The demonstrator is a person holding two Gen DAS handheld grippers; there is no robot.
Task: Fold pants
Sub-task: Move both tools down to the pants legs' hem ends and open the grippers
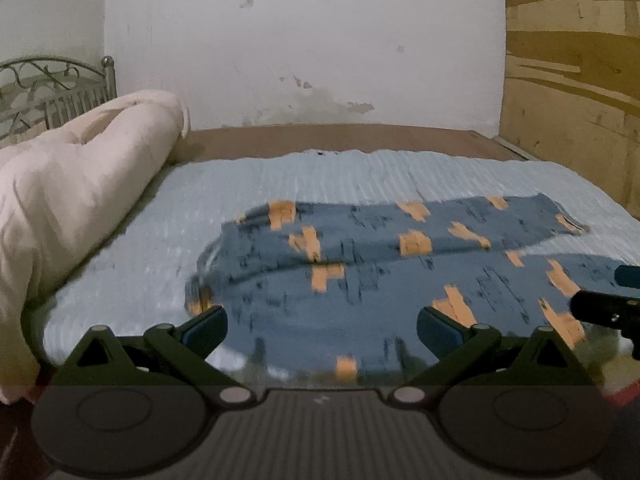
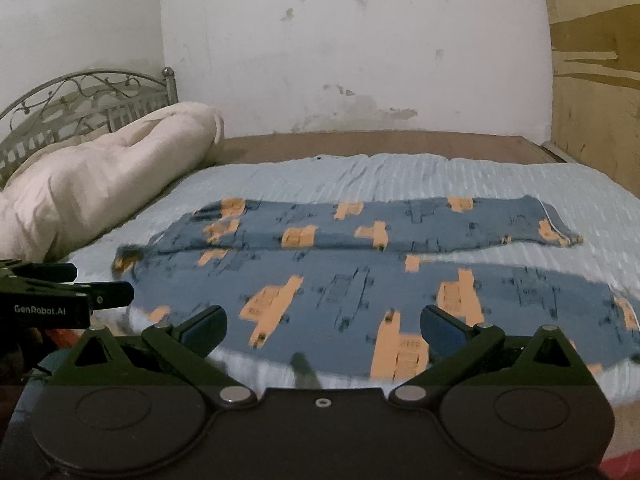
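Blue pants (image 2: pixel 360 276) with orange print lay flat across light-blue bedspread (image 2: pixel 440 176), legs side by side. Left gripper (image 1: pixel 322 330) and right gripper (image 2: pixel 322 330) hovered over near edge, jaws spread wide, grasping nothing. Cream duvet (image 2: pixel 100 184) lay bundled at left.

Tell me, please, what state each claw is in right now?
Left claw: open, holding nothing, over the pants.
Right claw: open, holding nothing.
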